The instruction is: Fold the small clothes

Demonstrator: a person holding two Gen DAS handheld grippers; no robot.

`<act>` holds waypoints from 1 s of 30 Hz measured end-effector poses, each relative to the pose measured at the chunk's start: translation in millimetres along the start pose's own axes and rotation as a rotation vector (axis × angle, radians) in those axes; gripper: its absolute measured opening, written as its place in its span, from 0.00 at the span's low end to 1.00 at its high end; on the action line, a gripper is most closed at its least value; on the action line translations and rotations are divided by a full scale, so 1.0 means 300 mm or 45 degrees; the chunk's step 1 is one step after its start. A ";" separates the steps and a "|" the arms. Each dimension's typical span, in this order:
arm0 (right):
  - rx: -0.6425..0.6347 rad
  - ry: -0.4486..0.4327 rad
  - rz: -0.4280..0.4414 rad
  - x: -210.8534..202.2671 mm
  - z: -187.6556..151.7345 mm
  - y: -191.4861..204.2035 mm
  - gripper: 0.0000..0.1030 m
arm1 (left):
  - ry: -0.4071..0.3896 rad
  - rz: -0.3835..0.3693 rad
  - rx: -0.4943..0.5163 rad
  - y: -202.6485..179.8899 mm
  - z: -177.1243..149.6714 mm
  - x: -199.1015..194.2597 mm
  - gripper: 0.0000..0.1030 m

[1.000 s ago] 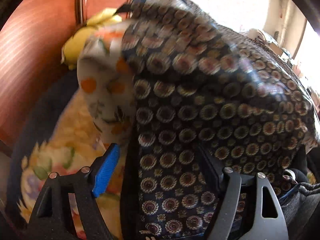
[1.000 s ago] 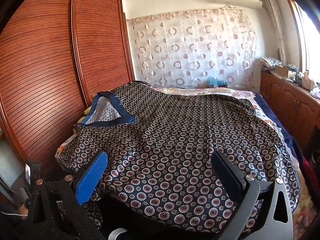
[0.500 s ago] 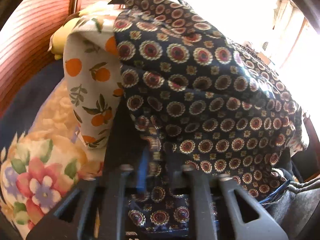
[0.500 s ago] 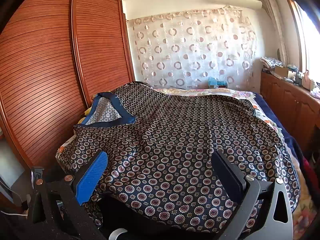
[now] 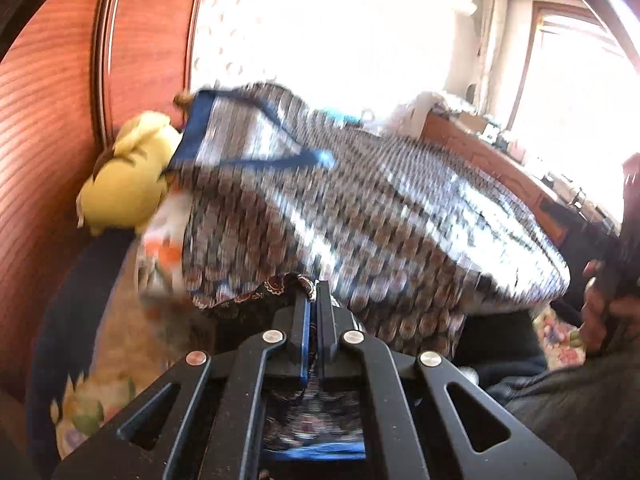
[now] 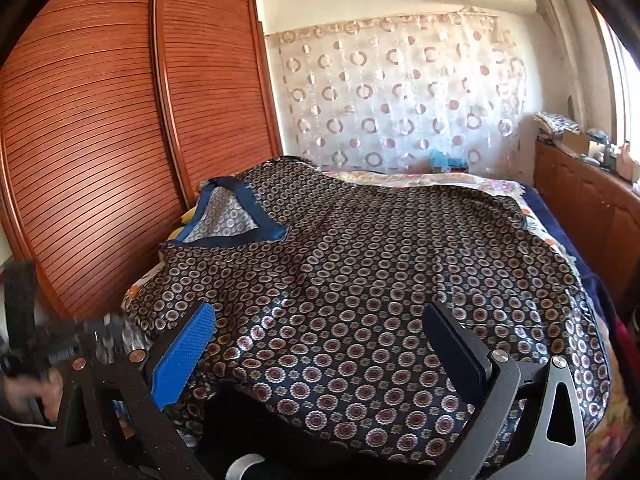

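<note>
Dark navy satin garment patterned with small round medallions, blue-trimmed V-neck at far left; spread face-up across the bed; near-left edge lifted, blurred.

Shirt: dark navy, rings of cream and maroon medallions, plain blue neck band.
Wardrobe: reddish-brown slatted wood.
Curtain: cream with brown circles.
Soft toy: yellow.
Bedsheet: pale floral.
</note>
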State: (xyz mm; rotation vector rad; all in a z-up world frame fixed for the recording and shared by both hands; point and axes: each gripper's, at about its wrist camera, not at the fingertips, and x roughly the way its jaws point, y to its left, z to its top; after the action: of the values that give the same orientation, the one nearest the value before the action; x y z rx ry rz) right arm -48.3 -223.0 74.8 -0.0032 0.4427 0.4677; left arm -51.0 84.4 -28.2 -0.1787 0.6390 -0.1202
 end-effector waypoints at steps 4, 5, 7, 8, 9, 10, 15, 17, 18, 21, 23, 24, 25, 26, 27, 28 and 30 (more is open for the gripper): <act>-0.018 0.009 0.027 0.016 0.019 -0.009 1.00 | -0.084 -0.042 0.039 -0.026 0.124 -0.025 0.03; -0.019 0.008 0.033 0.019 0.026 -0.011 1.00 | -0.105 -0.052 0.047 -0.029 0.149 -0.030 0.03; -0.015 0.010 0.049 0.032 0.042 -0.018 1.00 | -0.144 -0.070 0.073 -0.021 0.213 -0.010 0.03; -0.012 0.012 0.057 0.040 0.049 -0.019 1.00 | -0.160 -0.075 0.085 -0.028 0.243 -0.007 0.03; -0.012 0.013 0.067 0.049 0.058 -0.022 1.00 | -0.171 -0.081 0.095 -0.034 0.270 0.000 0.03; -0.014 0.011 0.068 0.060 0.065 -0.025 1.00 | -0.180 -0.090 0.114 -0.052 0.311 0.017 0.03; -0.024 0.027 0.095 0.125 0.081 -0.025 1.00 | -0.179 -0.095 0.206 -0.112 0.427 0.153 0.03; -0.026 0.070 0.119 0.164 0.080 -0.028 0.99 | -0.140 -0.084 0.216 -0.124 0.452 0.222 0.03; -0.025 0.091 0.137 0.182 0.079 -0.030 0.98 | -0.122 -0.072 0.221 -0.125 0.465 0.259 0.03; -0.031 0.153 0.195 0.228 0.076 -0.023 0.94 | -0.040 -0.052 0.228 -0.137 0.489 0.351 0.04; -0.037 0.181 0.226 0.248 0.075 -0.015 0.90 | 0.019 -0.053 0.215 -0.130 0.499 0.386 0.15; -0.042 0.190 0.238 0.255 0.075 -0.012 0.89 | 0.024 -0.037 0.214 -0.122 0.502 0.391 0.30; -0.050 0.200 0.252 0.263 0.074 -0.004 0.87 | 0.022 -0.027 0.221 -0.120 0.505 0.398 0.38; -0.059 0.206 0.264 0.271 0.075 0.001 0.87 | 0.014 -0.022 0.228 -0.116 0.506 0.390 0.51; -0.068 0.208 0.276 0.275 0.077 0.008 0.85 | 0.003 -0.011 0.236 -0.108 0.508 0.377 0.59; -0.078 0.209 0.287 0.277 0.080 0.016 0.83 | 0.000 0.003 0.239 -0.104 0.508 0.364 0.63; -0.087 0.213 0.315 0.287 0.083 0.033 0.78 | -0.015 0.016 0.230 -0.083 0.508 0.340 0.72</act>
State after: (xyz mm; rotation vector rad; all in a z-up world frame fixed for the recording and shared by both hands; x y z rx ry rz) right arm 26.4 -174.0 62.6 -0.0545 0.5943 0.7297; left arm 120.6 62.7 37.6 -0.0014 0.6142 -0.1637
